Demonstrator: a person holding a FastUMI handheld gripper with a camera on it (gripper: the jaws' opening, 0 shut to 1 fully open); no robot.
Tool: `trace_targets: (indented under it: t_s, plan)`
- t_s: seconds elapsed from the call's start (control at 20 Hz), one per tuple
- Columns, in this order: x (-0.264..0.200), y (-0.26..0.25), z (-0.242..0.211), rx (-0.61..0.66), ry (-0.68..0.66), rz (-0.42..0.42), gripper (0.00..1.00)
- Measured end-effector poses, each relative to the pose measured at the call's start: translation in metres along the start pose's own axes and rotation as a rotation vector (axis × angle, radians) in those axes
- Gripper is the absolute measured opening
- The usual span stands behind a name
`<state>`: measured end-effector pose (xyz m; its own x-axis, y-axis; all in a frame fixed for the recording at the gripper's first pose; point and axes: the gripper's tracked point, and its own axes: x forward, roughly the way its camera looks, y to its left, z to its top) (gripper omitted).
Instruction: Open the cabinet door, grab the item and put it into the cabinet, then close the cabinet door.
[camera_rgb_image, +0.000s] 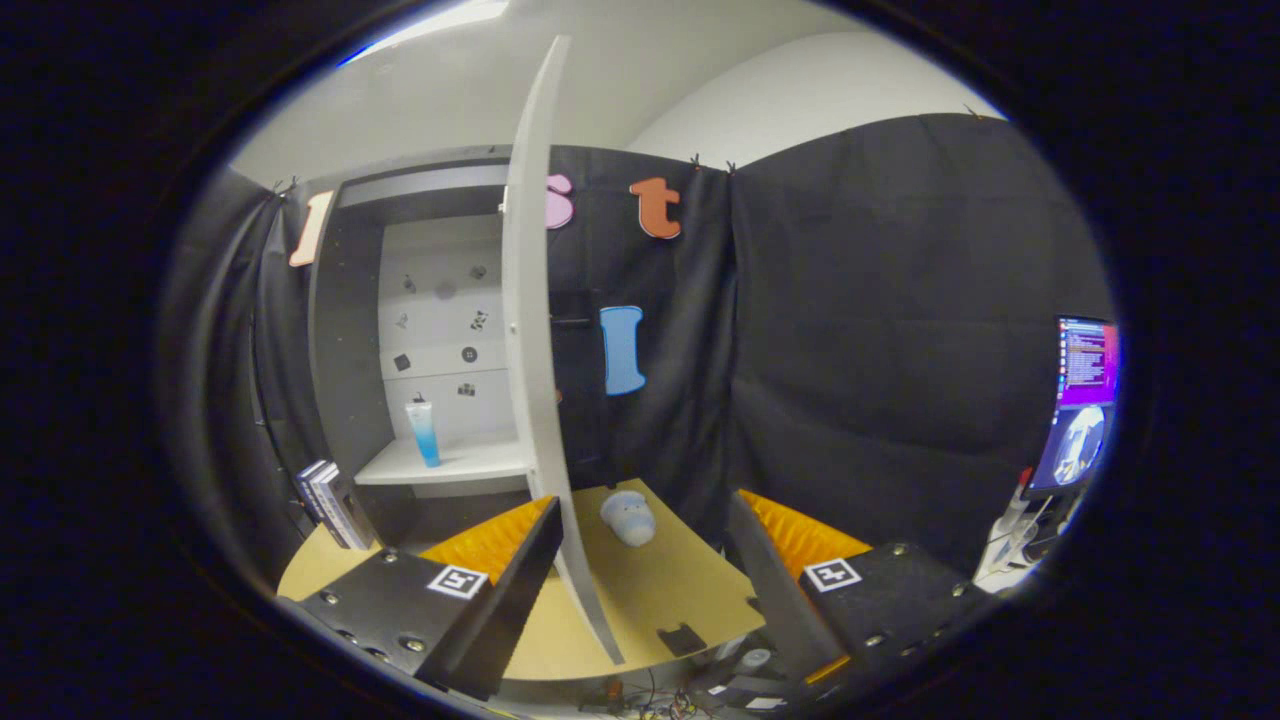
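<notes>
So the cabinet door (527, 330) is swung open, its edge pointing back toward the camera and running down between the 2 fingers, close by the left one. The gripper (645, 545) has its jaws spread wide, gripping nothing. Inside the cabinet (345, 330), at about 10 o'clock from the fingers, a blue-and-white tube (424, 433) stands upright on the shelf (450, 465). A pale plush toy (629, 517) lies on the table (650, 590) just ahead at 12 o'clock, right of the door. Some books (333, 503) lean at the cabinet's foot, around 9 o'clock
</notes>
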<state>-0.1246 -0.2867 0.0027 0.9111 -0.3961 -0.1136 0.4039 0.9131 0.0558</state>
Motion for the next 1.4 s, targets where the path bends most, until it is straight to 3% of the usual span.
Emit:
trace_targets:
  t_s: [0.25, 0.55, 0.95, 1.4]
  plan:
    - [0.036, -0.001, 0.001, 0.061, -0.001, 0.092, 0.99]
    - [0.031, 0.011, 0.003, 0.046, 0.015, 0.189, 0.98]
    - [0.016, 0.111, -0.009, 0.029, 0.056, 0.456, 0.98]
    - [0.02, 0.207, -0.018, 0.007, 0.081, 0.614, 0.99]
